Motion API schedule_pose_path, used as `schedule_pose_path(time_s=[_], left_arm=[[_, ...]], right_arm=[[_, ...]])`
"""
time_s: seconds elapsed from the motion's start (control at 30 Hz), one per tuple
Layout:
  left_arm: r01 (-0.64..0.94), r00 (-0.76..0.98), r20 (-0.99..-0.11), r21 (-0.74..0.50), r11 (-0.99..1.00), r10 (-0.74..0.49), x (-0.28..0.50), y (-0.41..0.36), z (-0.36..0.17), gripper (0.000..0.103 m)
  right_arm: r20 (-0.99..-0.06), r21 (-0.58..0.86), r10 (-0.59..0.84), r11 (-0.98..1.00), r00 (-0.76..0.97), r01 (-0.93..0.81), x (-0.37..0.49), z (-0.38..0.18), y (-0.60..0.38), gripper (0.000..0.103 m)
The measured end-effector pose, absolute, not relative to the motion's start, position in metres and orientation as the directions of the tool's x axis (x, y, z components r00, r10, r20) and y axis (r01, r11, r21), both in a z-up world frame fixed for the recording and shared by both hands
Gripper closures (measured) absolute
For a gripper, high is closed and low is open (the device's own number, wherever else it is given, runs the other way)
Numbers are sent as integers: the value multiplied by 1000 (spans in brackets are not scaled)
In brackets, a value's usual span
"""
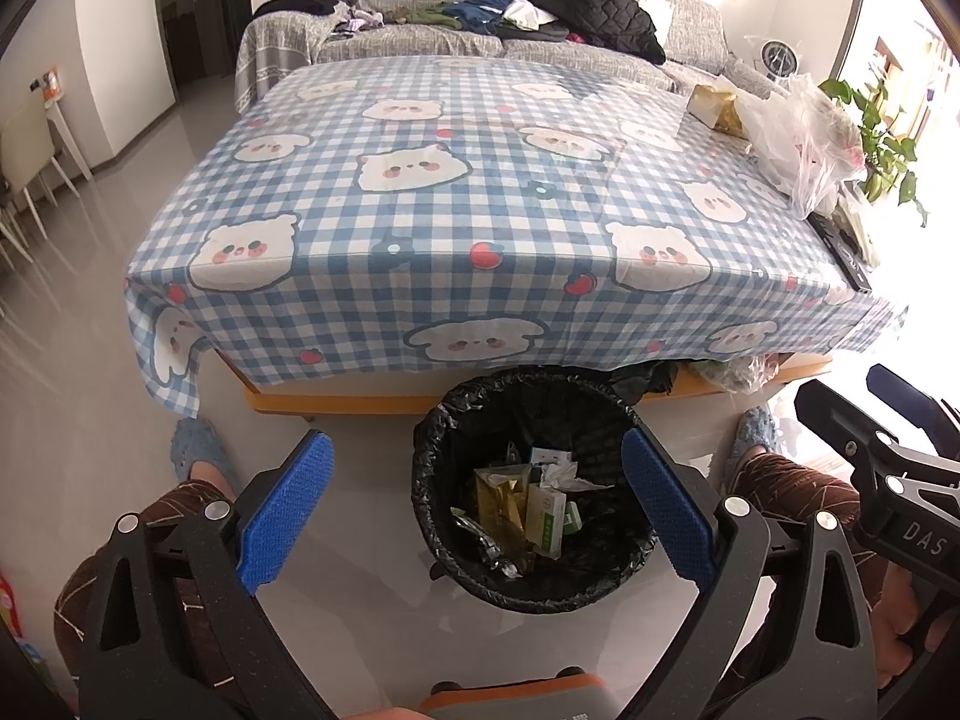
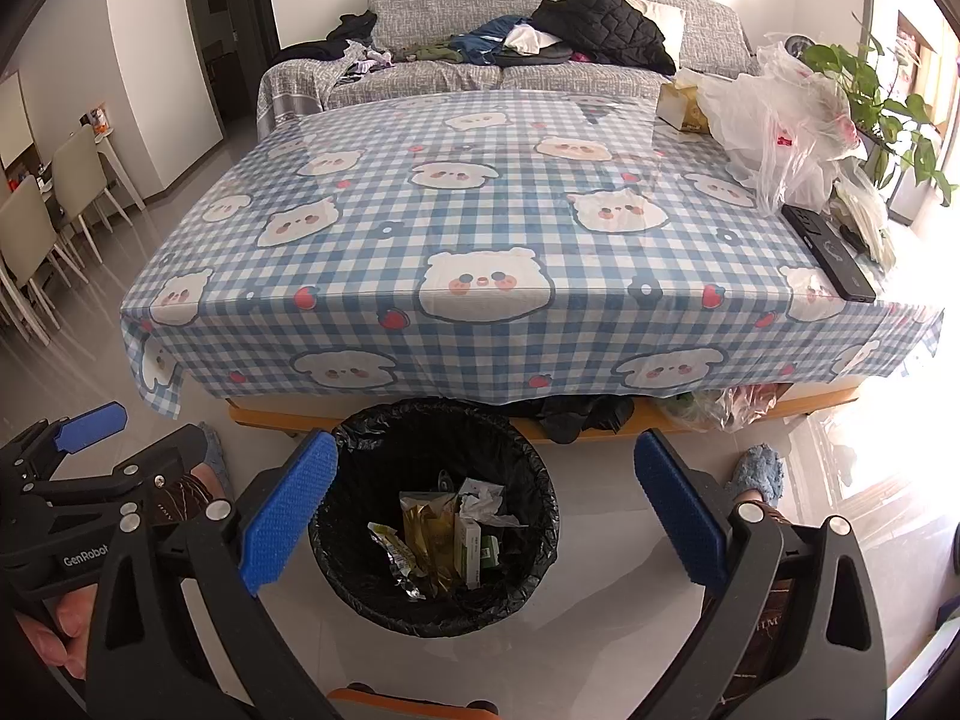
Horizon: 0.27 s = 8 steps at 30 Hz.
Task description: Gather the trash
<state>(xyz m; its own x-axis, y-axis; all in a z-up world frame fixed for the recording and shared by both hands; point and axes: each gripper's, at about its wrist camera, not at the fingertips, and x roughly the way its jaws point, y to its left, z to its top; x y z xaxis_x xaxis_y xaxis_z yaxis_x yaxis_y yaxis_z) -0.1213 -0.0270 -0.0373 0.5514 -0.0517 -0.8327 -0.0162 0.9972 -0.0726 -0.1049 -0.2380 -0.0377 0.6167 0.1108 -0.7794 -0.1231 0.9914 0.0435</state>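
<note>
Glossy pale floor tiles run under a low bench point(image 1: 540, 402) draped in a blue-and-white checked cloth point(image 1: 480, 192) printed with bear faces and strawberries; a grey sofa point(image 1: 690, 24) heaped with clothes stands behind it.

On the floor just in front of the bench sits a round bin point(image 1: 534, 591) lined with a crinkled black plastic bag. It lies below and between the jaws of both tools. The left gripper point(image 1: 474, 504) has its jaws spread wide and holds nothing; its blue ribbed pads point(image 1: 282, 516) flank the bin's rim. The right gripper point(image 2: 480, 510) is likewise spread wide with nothing in it, and the bin point(image 2: 336, 564) shows between its pads point(image 2: 288, 516).

Inside the bin lies the trash point(image 2: 450, 540): a green-and-white carton, gold foil wrappers, a silvery packet and a crumpled white tissue.

At the bench's right edge are a clear, wrinkled plastic bag point(image 2: 780, 120), a flat black remote point(image 2: 831, 252) and a tissue box point(image 2: 681, 108).
</note>
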Motion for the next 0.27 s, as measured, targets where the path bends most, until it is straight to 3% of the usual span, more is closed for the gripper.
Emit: schedule_pose_path(time_s=[0.27], left_arm=[[-22,547,-835,-78,997,-54,-122,-25,-40,9]], right_arm=[[-779,45,112,991,617,-124,-105,-38,-239,8]])
